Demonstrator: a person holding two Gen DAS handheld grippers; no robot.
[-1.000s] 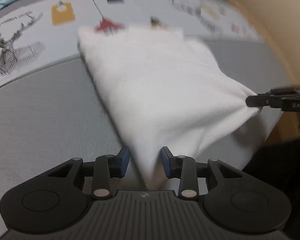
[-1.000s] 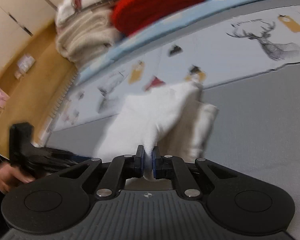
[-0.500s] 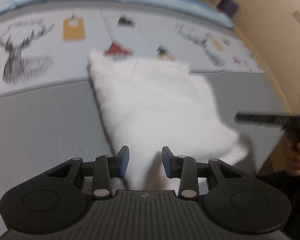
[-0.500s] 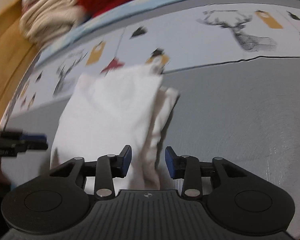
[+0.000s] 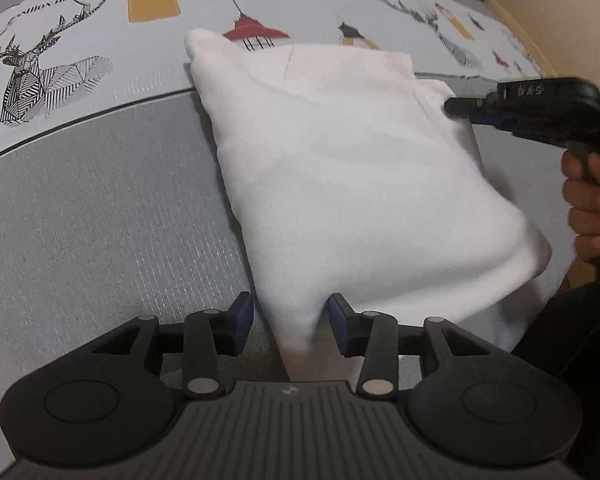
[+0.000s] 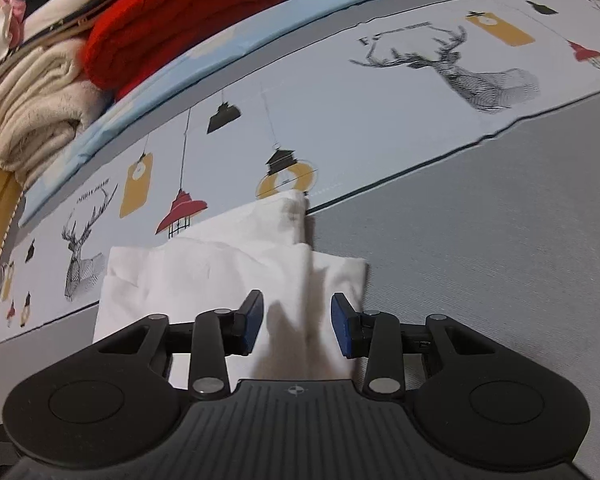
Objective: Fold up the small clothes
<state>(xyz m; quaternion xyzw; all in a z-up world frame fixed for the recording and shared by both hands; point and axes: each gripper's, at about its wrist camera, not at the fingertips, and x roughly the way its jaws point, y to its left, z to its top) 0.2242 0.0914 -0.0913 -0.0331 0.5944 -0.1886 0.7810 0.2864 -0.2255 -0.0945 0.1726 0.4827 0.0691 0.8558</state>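
I see the white garment (image 5: 340, 168) folded on the bed (image 5: 100, 220), towards its near edge, lying across the line where the grey panel meets the deer print. My left tongs (image 5: 290, 320) have just been opening and stand apart around its near corner, pads clear of it. My right tongs (image 6: 296, 320) also gape, straddling a fold at the other side.

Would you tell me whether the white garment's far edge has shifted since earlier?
No. The far left corner of the white garment still sits beside the red lamp print on the mat.
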